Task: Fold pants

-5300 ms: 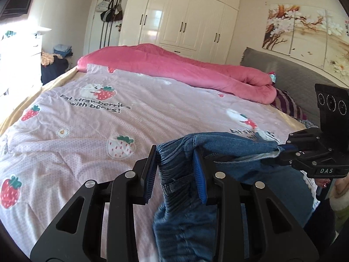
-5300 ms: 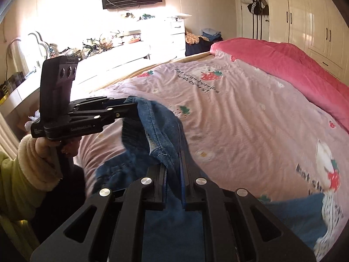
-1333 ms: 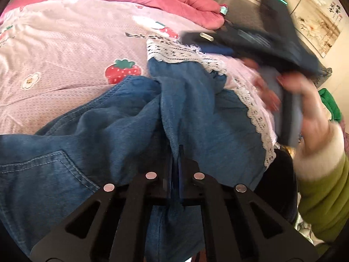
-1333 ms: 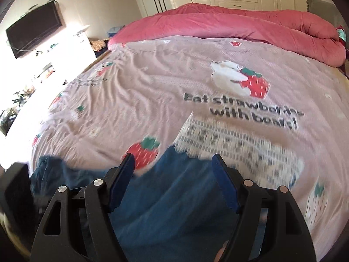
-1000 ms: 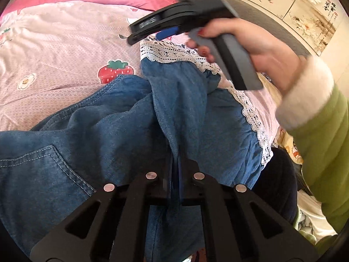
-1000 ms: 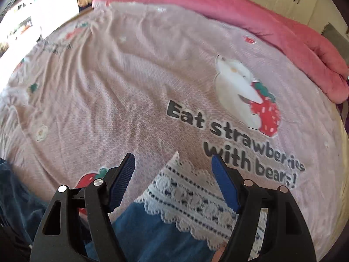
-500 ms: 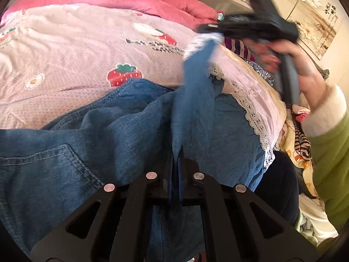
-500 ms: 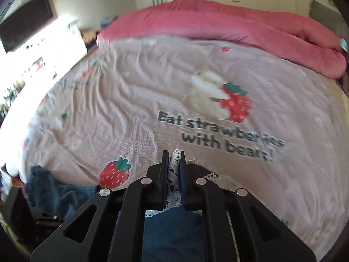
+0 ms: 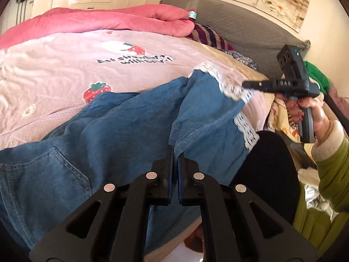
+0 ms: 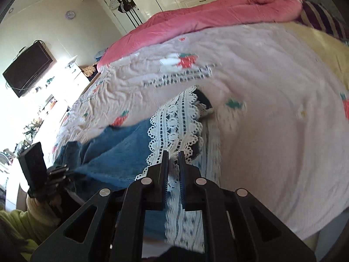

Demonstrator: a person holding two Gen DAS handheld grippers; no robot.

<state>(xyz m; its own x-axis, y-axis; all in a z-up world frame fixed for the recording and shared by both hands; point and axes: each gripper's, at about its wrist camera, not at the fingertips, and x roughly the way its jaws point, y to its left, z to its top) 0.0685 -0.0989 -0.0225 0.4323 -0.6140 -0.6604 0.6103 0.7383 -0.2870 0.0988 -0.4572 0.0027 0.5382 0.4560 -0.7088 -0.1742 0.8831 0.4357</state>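
On the pink quilt, right gripper has just clamped pants' lace hem, left gripper still pinching denim, so leg's ready to fold.

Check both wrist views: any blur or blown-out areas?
Left wrist: mostly sharp, slight smear on the lace hem near the right claw. Right wrist: quilt print streaked by motion blur; window side blown out white; own claw sharp.
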